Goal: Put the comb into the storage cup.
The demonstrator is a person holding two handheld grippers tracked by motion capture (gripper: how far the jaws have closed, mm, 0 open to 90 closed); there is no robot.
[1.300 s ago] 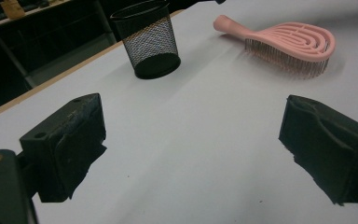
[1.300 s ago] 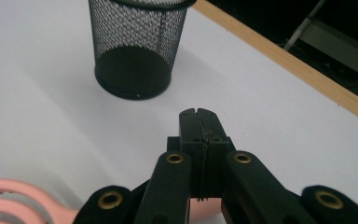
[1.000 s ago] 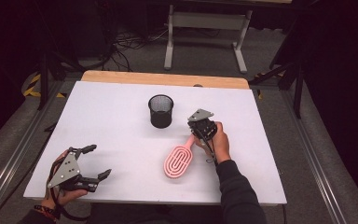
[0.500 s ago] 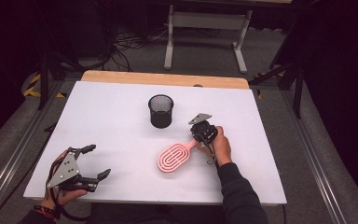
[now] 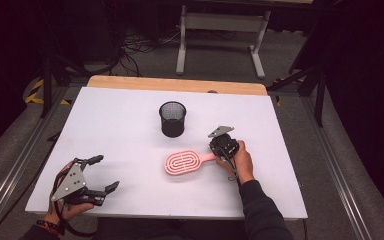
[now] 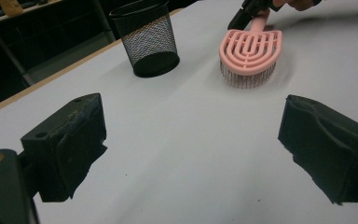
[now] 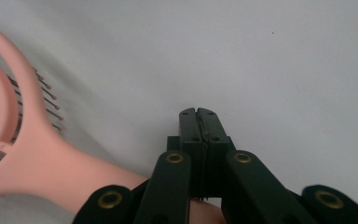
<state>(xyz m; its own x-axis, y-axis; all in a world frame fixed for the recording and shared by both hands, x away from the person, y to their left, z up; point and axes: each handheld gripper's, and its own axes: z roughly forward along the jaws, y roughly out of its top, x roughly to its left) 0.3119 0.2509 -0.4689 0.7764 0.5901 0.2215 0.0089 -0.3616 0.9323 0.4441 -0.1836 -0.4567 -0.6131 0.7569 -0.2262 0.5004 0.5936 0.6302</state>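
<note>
So we're looking down at a big white desk [image 5: 130, 120] with a wooden strip along its far edge, and there isn't much on it. Biggest item on top is the pink hairbrush [image 5: 181, 162], lying a bit right of the middle with its bristles down on the desk and its handle pointing toward the person's right hand [image 5: 241, 161]. Just behind it, near but not touching, we've got a black mesh pencil cup [image 5: 172, 118] standing upright. From the left gripper view we can see the brush's vented pink back and the dark bristles under it, with the cup off to its left. The right gripper [image 5: 223, 145] sits at the handle end of the brush; in the right gripper view its jaws are pressed flat together with nothing between them, and the pink handle runs alongside them on the left, so we wouldn't call that a grip on the brush. The left gripper [image 5: 100, 172] is way over at the near left corner of the desk, well apart from everything, jaws spread wide with only bare desk between them.
</note>
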